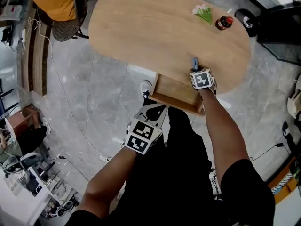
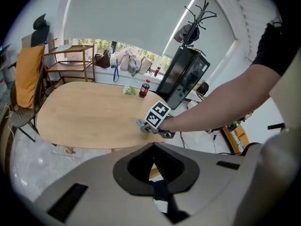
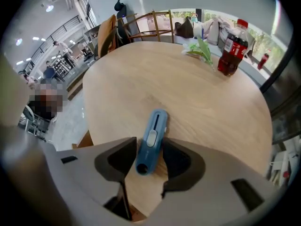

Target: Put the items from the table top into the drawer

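A: Three things on the desk (image 1: 155, 36)? Quick count.
B: Three. One blue utility knife (image 3: 153, 131) at the near edge. One cola bottle (image 1: 224, 22) and a small bunch of flowers (image 1: 202, 12) sit just beside each other at the far end, well apart from the knife.
A: And the right gripper (image 3: 146, 149)?
B: It points steeply down over the knife. Its jaws are spread, one on each side of the knife's near end, and the pads do not seem to press it. The knife lies flat and lengthwise along the jaws, so a squeeze would catch its long sides.
A: Held or not?
B: Not held, by the look of it. It rests on the desk.
A: What about the drawer (image 1: 176, 92)?
B: It is pulled out under the near edge, right below the right gripper. Nothing shows inside. That is probably why the knife is picked first: nearest item, short drop.
A: And the left gripper (image 2: 153, 149)?
B: It hangs low, off the desk, near the person's legs and the drawer front. Its jaws are pressed together with nothing between them. It is likely parked out of the way; that part is a guess.
A: Stage?
B: Start of the first pick. Nothing has been stowed yet.
A: Risk?
B: The knife is thin, flat and close to the edge. A pinch that slips could nudge it off the desk and past the drawer.
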A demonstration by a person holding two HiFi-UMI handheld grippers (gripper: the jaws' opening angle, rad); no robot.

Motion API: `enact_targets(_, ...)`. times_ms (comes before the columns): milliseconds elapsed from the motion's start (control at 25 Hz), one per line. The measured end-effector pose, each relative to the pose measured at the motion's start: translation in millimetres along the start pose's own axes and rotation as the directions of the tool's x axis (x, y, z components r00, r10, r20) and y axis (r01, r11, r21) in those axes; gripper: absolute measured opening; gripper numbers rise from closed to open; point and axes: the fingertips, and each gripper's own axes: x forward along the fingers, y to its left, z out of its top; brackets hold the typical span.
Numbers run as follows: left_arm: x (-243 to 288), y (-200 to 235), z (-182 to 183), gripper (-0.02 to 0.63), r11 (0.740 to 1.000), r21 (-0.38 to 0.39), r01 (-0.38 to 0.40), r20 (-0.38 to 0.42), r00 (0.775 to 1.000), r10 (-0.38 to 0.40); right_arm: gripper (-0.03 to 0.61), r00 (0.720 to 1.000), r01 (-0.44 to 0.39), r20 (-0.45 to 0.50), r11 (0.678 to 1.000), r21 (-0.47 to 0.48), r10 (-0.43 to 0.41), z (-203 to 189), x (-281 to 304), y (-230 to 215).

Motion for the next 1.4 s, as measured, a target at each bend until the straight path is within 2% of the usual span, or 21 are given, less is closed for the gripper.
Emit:
enact_targets(120, -0.7, 1.6, -3.5, 0.002, 1.0, -0.014, 0.003, -0.005, 1.0, -0.003, 0.136, 0.998, 0.049, -0.027, 0.999, -0.016, -0.05, -0.6, -0.9, -3.3)
enact_targets(200, 0.8, 2.6, -5.3, 0.002, 1.0, -0.022, 0.001, -0.005, 1.0, -0.001, 0.126, 0.998, 0.048, -0.031, 0.999, -0.019, -0.048, -1.6, -1.0, -2.9)
enact_targets(480, -1.6, 6.9, 3.9, 0.002, 0.999, -0.032, -0.025, 0.023, 0.999, 0.025, 0.12, 1.0, -0.006, -0.018, 1.0, -0.011, 0.006, -8.2, -8.3, -7.3)
enact_targets(720, -17.0, 9.9, 11.6, 0.002, 0.997, -0.033, -0.068, 0.045, 0.997, 0.07, 0.12, 0.996, -0.057, 0.068, 0.998, -0.015, 0.058, -16.8, -36.1, 9.4)
enact_targets(800, -21.2, 9.8, 12.7, 0.002, 0.997, -0.032, -0.075, 0.046, 0.996, 0.077, 0.12, 0.992, -0.075, 0.096, 0.996, -0.038, 0.078, -23.6, -48.0, 21.2)
enact_targets(880, -22.4, 7.8, 9.8, 0.002, 0.997, -0.031, -0.075, 0.038, 0.996, 0.076, 0.12, 0.989, -0.1, 0.098, 0.99, -0.103, 0.11, -37.4, -57.9, 39.7)
enact_targets(1040, -15.7, -2.9, -6.4, 0.002, 0.998, -0.027, -0.052, 0.008, 0.999, 0.052, 0.12, 0.984, -0.167, 0.014, 0.951, -0.259, 0.176, -92.1, -64.9, 87.0)
enact_targets(1200, -7.9, -3.9, -23.5, 0.002, 0.999, -0.031, -0.038, -0.004, 0.999, 0.037, 0.12, 0.979, -0.202, -0.071, 0.929, -0.311, 0.19, -144.4, -47.5, 116.7)
enact_targets(1280, -6.7, -2.1, -34.5, 0.002, 0.998, -0.043, -0.042, -0.008, 0.999, 0.042, 0.121, 0.979, -0.196, -0.111, 0.927, -0.319, 0.168, -164.8, -30.0, 120.1)
enact_targets(1400, -10.2, -0.2, -51.2, 0.002, 0.997, -0.052, -0.049, -0.014, 0.999, 0.049, 0.121, 0.983, -0.141, -0.163, 0.915, -0.377, 0.084, -184.8, 5.3, 109.5)
